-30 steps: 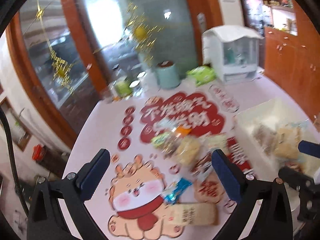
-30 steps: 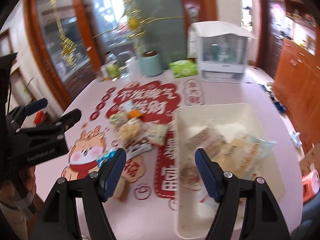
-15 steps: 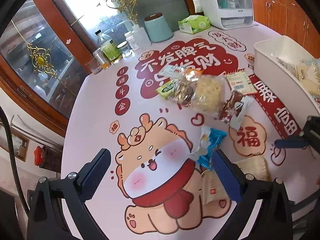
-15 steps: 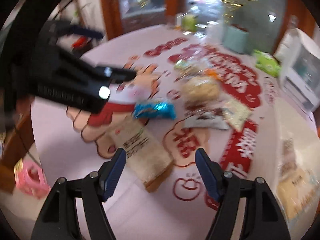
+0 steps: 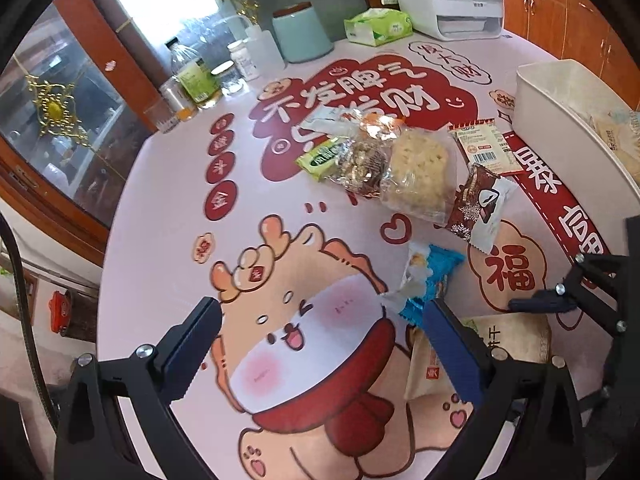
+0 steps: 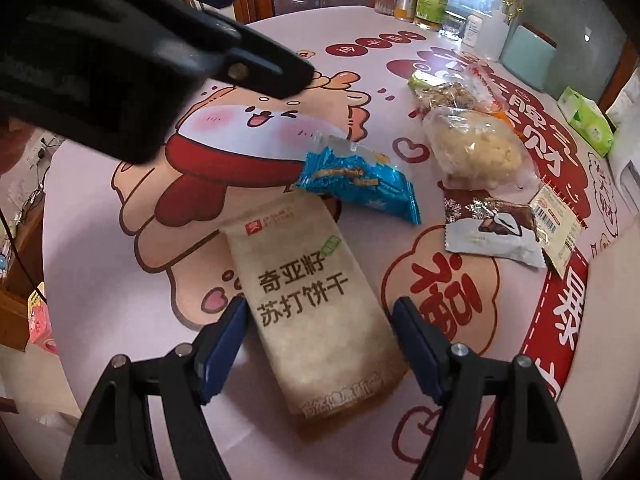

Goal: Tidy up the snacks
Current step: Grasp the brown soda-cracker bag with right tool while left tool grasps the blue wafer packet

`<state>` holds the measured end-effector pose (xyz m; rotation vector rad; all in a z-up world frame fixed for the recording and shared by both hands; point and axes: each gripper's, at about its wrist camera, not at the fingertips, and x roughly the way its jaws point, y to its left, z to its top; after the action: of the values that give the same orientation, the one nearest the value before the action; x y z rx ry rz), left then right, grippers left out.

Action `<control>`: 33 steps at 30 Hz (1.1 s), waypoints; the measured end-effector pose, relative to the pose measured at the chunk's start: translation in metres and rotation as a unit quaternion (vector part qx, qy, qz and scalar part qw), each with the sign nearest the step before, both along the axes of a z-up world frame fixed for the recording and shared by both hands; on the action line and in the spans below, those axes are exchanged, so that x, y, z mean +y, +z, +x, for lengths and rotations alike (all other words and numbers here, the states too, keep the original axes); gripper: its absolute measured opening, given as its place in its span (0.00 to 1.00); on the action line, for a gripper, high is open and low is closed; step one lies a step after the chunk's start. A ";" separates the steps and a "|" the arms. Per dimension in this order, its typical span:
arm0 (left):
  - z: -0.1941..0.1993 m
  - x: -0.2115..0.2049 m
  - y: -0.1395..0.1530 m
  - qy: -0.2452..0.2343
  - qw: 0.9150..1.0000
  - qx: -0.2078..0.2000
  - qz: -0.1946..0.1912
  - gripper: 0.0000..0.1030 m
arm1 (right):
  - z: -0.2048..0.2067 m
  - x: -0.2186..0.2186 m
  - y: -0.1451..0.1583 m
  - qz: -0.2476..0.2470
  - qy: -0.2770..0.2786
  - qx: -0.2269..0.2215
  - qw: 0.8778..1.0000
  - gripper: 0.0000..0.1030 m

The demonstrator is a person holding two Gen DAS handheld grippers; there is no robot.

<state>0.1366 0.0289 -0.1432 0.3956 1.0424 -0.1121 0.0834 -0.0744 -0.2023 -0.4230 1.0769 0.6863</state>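
Cracker pack point(image 6: 320, 316): a tan, kraft-look pouch lying flat on the bench point(image 6: 92, 248), lower centre of the right wrist view, between the spread fingers of the right tool point(image 6: 322, 344); no contact with either pad can be made out. Printed text reads 奇亚籽 苏打饼干 (chia-seed soda crackers); the small red logo at its top edge is illegible. Judged light, with a smooth, somewhat slippery film and brittle contents, so a gentle pinch across the narrow width at mid-length should suit.

Blue packet point(image 6: 360, 184): crinkled foil, just beyond the pack's far end, possibly touching it. Brown packet point(image 6: 492, 228) with snowflake print and a barcode sachet point(image 6: 560, 220) lie right of centre; clear-wrapped cakes point(image 6: 476, 148) sit farther back.

Left tool point(image 5: 320, 344): fingers spread, empty, above the cartoon print. White bin point(image 5: 568, 132), right edge of the left wrist view, already holds some snacks. Bench cloth shows 福 and 不发脾气.
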 end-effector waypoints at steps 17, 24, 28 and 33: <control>0.054 -0.034 -0.065 0.014 0.985 0.128 -0.112 0.98 | 0.000 -0.074 0.006 -0.022 -0.121 0.033 0.992 0.56; 0.053 -0.043 -0.076 0.059 0.985 0.126 -0.107 0.68 | 0.001 -0.080 0.006 -0.018 -0.154 0.036 0.987 0.56; 0.048 -0.043 -0.069 0.068 0.982 0.120 -0.128 0.28 | 0.003 -0.083 0.006 -0.020 -0.171 0.036 0.984 0.56; 0.037 -0.032 -0.060 0.098 0.977 0.112 -0.155 0.27 | 0.004 -0.087 0.010 -0.014 -0.188 0.035 0.981 0.55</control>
<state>0.1735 -0.0030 -0.2036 -0.0048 1.2574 -0.1431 0.0875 -0.1611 -0.1925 -0.2102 1.1935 0.3524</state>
